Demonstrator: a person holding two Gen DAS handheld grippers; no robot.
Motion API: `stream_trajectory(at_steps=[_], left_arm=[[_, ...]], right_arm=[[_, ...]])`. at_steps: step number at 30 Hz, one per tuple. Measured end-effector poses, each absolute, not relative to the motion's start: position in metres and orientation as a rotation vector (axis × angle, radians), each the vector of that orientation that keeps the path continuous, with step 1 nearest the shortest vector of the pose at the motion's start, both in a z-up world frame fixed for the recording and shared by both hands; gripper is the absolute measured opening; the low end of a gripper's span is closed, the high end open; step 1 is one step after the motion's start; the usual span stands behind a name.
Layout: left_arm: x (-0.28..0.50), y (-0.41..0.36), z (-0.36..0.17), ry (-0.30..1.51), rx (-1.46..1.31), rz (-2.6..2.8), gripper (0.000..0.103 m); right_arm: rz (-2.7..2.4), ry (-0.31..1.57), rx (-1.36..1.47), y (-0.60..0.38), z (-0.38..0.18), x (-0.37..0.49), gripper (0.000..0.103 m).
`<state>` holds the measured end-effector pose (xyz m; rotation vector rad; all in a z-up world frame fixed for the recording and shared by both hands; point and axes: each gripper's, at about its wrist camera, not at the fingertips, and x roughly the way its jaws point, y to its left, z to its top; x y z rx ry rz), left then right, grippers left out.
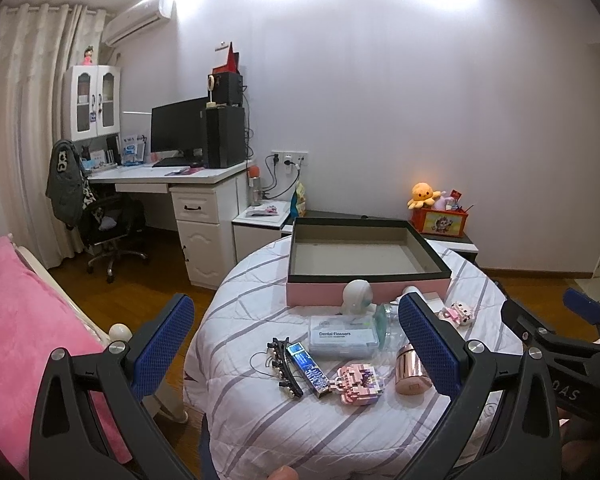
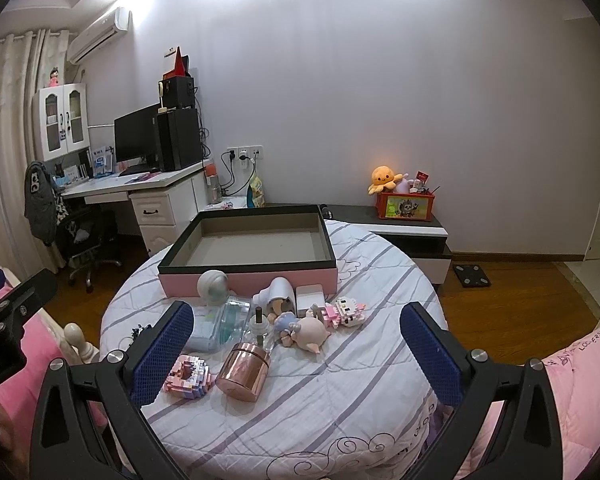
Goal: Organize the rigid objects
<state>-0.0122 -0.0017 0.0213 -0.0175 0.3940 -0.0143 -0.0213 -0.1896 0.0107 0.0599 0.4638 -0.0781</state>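
An empty pink box with a dark rim (image 1: 432, 256) (image 2: 332, 258) stands on the striped bed cover. In front of it lie a white round device (image 1: 356, 296) (image 2: 214, 284), a clear dental flosser case (image 1: 344, 338), a black hair clip (image 1: 284, 366), a blue tube box (image 1: 310, 368), a pink block toy (image 1: 360, 382) (image 2: 188, 376), a rose-gold jar (image 1: 410, 368) (image 2: 242, 370), a doll figure (image 2: 304, 330) and a second block toy (image 2: 342, 312). My left gripper (image 1: 296, 344) is open above the clip and tube box. My right gripper (image 2: 296, 350) is open above the jar and doll.
A white desk (image 1: 188, 178) with monitor and office chair (image 1: 108, 224) stands at the left. A low cabinet holds a red toy box (image 2: 406, 206) with an orange plush. A pink blanket (image 1: 16, 320) lies left of the bed. Wooden floor surrounds the bed.
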Motion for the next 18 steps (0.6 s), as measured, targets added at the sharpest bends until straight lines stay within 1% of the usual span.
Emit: stream_trajectory(at_steps=[18], left_arm=[[-0.0156,0.0007,0.0241,0.377,-0.022,-0.02,0.103]], right_arm=[[-0.077,0.454,0.051,-0.1898,0.0156,-0.0206,0.103]])
